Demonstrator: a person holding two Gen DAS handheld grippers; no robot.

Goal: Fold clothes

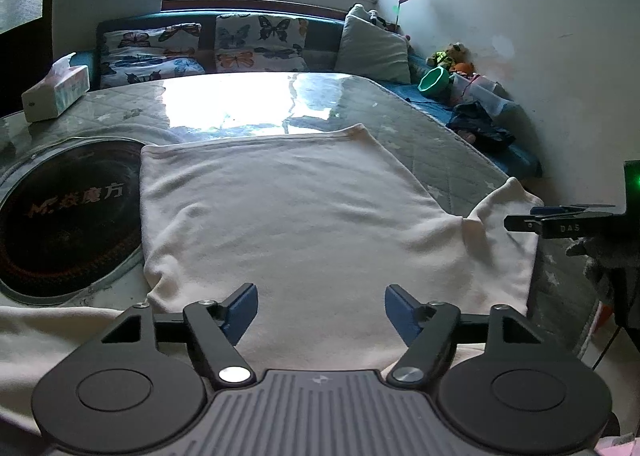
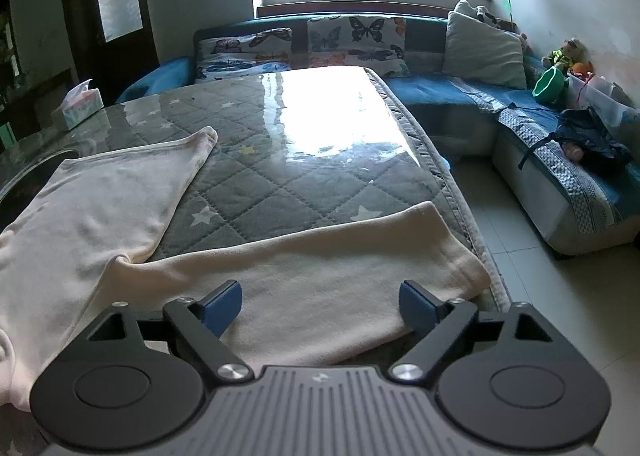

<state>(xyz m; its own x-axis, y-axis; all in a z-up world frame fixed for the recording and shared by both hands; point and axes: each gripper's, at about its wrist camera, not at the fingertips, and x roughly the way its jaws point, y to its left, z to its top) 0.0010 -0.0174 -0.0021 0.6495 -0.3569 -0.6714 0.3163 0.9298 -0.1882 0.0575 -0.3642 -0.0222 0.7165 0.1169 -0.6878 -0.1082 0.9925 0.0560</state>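
A cream long-sleeved top (image 1: 296, 216) lies flat on the quilted table, its hem toward the window. My left gripper (image 1: 321, 310) is open and empty, low over the top's near part. In the right wrist view the body of the top (image 2: 92, 200) lies at left and its right sleeve (image 2: 320, 276) stretches across to the table's right edge. My right gripper (image 2: 321, 306) is open and empty just above that sleeve. The right gripper's fingers (image 1: 536, 221) also show at the right edge of the left wrist view, beside the sleeve.
The table (image 2: 280, 160) has a grey star-quilted cover under glossy film. A round black hotplate (image 1: 68, 216) is set in at left, partly under the top. A tissue box (image 1: 56, 92) stands far left. A blue sofa (image 2: 560, 160) with pillows wraps behind and to the right.
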